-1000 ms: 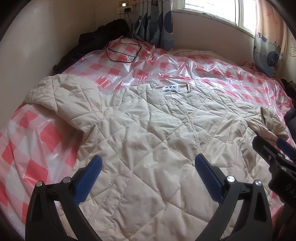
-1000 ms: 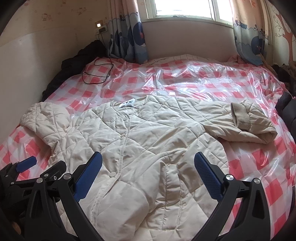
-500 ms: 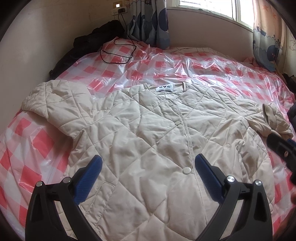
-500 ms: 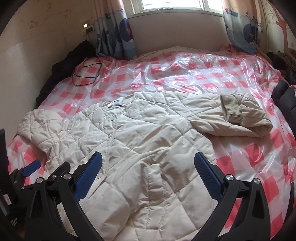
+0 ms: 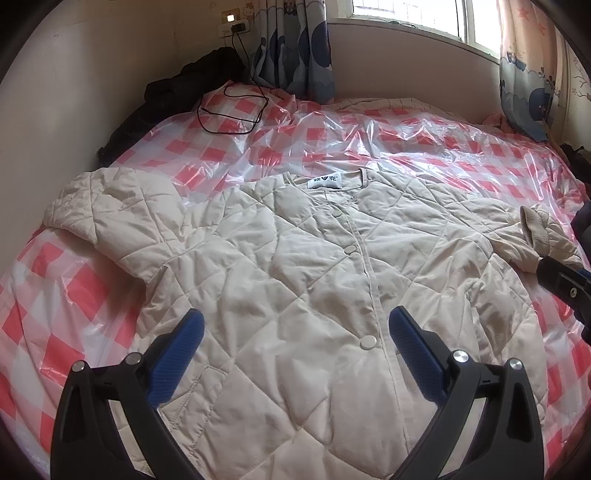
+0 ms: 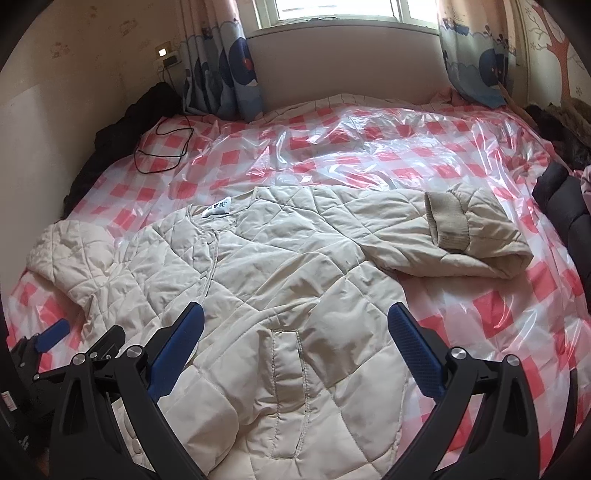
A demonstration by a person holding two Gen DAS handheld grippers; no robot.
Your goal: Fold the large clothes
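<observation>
Daylight from one window [image 6: 332, 26] falls across the bed [image 6: 388, 147] in front of you, which is covered in a red-and-white checked sheet under clear, crinkled plastic. Two patterned curtains [image 6: 221, 70] hang at the window's sides, and one black cable [image 5: 229, 110] runs from the wall socket [image 5: 234, 26] and loops on the sheet near the left wall. Dark clothing [image 5: 177, 88] is heaped in that back-left corner, and more dark fabric [image 6: 565, 199] lies at the bed's right edge.

You have one garment to work on: a cream quilted jacket [image 5: 314, 277], spread front-up in the near half of the bed with its collar label [image 5: 325, 181] toward the window. Three snap buttons [image 5: 367, 343] show down its closed placket. Its two sleeves lie differently: the one near the left wall [image 5: 110, 210] bunches outward, while the other [image 6: 454, 236] is folded back on itself, ribbed cuff [image 6: 445, 221] on top.

Your left gripper [image 5: 293, 354] hovers over the jacket's lower front, jaws spread wide and holding nothing. Your right gripper [image 6: 295, 350] sits above the pocket [image 6: 288, 387] side, jaws equally wide and empty.
</observation>
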